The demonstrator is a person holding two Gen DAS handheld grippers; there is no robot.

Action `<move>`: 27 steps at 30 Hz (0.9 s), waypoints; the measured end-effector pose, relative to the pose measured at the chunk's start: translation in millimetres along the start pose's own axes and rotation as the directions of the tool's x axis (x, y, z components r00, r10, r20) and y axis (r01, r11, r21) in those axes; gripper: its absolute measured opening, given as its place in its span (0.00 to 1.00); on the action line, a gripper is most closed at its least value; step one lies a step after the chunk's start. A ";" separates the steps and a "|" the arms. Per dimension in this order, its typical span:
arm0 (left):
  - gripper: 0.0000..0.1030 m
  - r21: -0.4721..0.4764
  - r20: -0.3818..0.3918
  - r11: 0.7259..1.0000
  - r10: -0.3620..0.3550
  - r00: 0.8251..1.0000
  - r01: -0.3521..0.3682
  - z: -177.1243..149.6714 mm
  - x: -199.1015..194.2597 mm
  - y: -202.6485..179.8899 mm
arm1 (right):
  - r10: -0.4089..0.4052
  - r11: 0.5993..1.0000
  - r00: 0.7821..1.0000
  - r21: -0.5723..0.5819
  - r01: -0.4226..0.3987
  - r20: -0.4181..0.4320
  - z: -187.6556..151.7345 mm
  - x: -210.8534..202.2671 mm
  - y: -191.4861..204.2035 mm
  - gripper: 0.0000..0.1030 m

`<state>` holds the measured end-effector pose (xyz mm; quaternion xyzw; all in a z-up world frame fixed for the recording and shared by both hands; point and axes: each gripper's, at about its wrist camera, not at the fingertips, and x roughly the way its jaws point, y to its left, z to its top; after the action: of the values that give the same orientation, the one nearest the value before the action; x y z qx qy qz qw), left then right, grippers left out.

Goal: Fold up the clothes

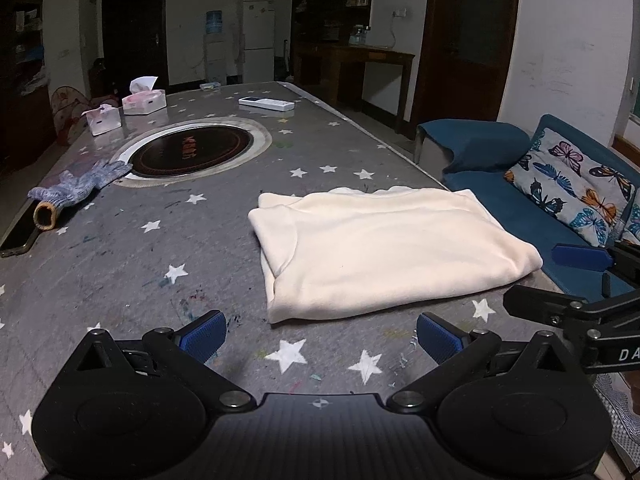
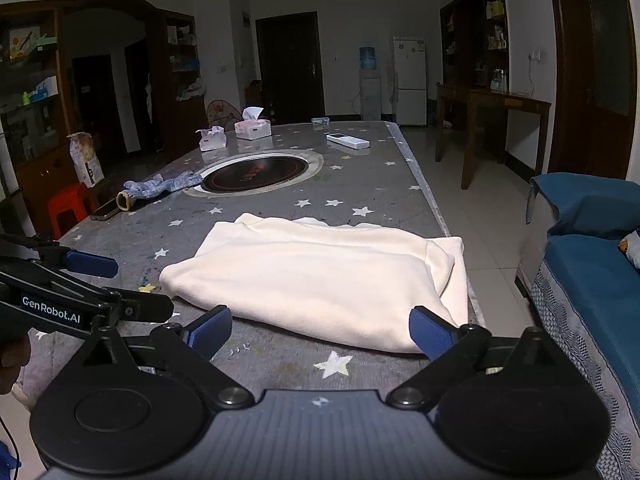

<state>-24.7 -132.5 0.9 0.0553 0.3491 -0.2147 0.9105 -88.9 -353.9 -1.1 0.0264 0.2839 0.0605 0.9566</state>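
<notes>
The cream garment [image 1: 384, 252] lay mostly folded on the worktop [image 1: 160, 248], both grippers' jaws apart, empty.

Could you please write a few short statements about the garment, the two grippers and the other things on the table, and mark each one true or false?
1. The cream garment lies folded on the star-patterned table. True.
2. The left gripper is clamped on the garment. False: its jaws are open and short of the cloth.
3. The right gripper is open, holding nothing. True.
4. The grey glove lies on top of the garment. False: it lies apart, beside the round hotplate.
5. Two tissue boxes stand at the table's far end. True.
6. The white remote lies on the blue sofa. False: it lies on the table.
</notes>
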 end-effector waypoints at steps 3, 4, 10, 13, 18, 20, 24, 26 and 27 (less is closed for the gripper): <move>1.00 0.008 0.000 1.000 0.004 1.000 -0.004 -1.9 -2.0 -1.6 | -0.004 1.000 1.000 0.002 0.004 0.005 -1.2 -3.1 1.6 0.97; 1.00 0.012 0.001 1.000 0.005 1.000 -0.005 -2.4 -2.5 -2.6 | -0.004 1.000 1.000 0.003 0.004 0.006 -1.4 -3.5 2.0 0.97; 1.00 0.028 0.009 0.999 0.016 1.000 -0.017 -5.8 -8.7 -6.2 | -0.010 1.000 1.000 0.001 0.010 0.020 -3.1 -8.7 5.9 0.99; 1.00 0.038 0.014 0.999 0.025 1.000 -0.025 -8.0 -12.6 -8.5 | -0.011 1.000 1.000 -0.002 0.011 0.029 -4.5 -13.2 8.0 1.00; 1.00 0.054 0.021 0.998 0.034 0.999 -0.035 -12.8 -20.3 -13.5 | -0.013 1.000 0.999 0.003 0.013 0.047 -8.6 -23.2 9.2 1.00; 1.00 0.062 0.025 0.997 0.043 0.999 -0.044 -15.4 -23.4 -16.1 | -0.013 1.000 0.998 0.006 0.013 0.053 -10.6 -27.8 9.5 1.00; 1.00 0.079 0.038 0.995 0.058 0.998 -0.061 -20.8 -31.0 -22.3 | -0.016 1.000 0.998 0.004 0.016 0.068 -14.8 -37.5 11.4 1.00; 1.00 0.088 0.045 0.993 0.071 0.996 -0.074 -23.5 -34.7 -24.7 | -0.017 1.000 0.997 0.002 0.016 0.076 -16.4 -41.9 12.1 1.00; 1.00 0.092 0.048 0.992 0.076 0.996 -0.080 -24.8 -36.4 -25.8 | -0.017 1.000 0.997 0.002 0.017 0.080 -17.4 -44.3 12.3 1.00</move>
<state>-75.2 -136.7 7.6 0.1069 0.3157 -0.1962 0.9222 -136.5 -347.2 9.3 0.0269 0.2454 0.0510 0.9677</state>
